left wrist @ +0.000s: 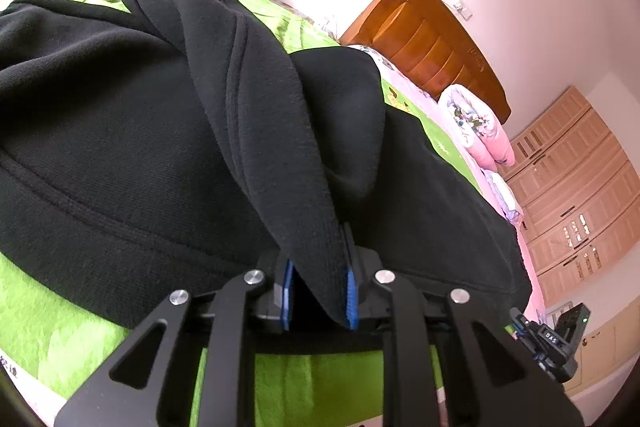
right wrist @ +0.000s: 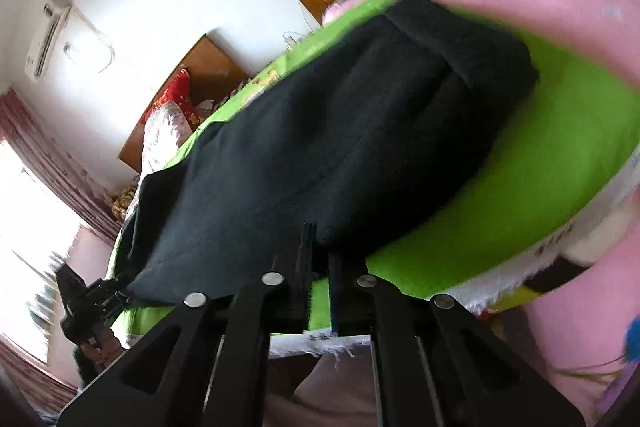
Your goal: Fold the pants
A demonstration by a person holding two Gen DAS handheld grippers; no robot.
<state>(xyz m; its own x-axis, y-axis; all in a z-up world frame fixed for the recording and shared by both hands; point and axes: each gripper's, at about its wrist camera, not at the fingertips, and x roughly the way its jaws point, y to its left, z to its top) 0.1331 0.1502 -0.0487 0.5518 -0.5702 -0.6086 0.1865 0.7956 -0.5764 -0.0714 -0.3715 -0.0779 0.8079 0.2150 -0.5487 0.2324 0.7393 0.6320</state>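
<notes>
1. Left wrist view: the only writing I can sort of read is white lettering, looks like "DAS", on the other gripper [left wrist: 554, 345] poking in at the lower right. There's tiny print at the left edge of the frame too, but it's way too small to make out.
2. Same view: the left gripper [left wrist: 318, 293] has its blue pads [left wrist: 351, 301] clamped on a bunched fold of the black pants [left wrist: 120, 155], and the fabric rises up and away from the fingers like a ridge. The rest of the pants are spread across the green blanket [left wrist: 52, 319] on the bed, reaching close to its near edge.
3. Only this view shows the tan wardrobe [left wrist: 576, 195] on the right and the rolled pink quilt [left wrist: 476, 131] at the far side of the bed.
4. Right wrist view (pretty blurry): the right gripper [right wrist: 320, 267] has its fingers nearly together with a narrow gap, right at the hem of the pants [right wrist: 320, 131]. Can't tell if any cloth is actually pinched.
5. Here the pants lie long and flat on the green blanket [right wrist: 540, 147], waistband end at the far side.
6. Only this view shows the wall air conditioner [right wrist: 46, 39], the curtains [right wrist: 44, 155] and the left gripper [right wrist: 86, 303] at the pants' corner. Print on the blanket's white edge is unreadable.
</notes>
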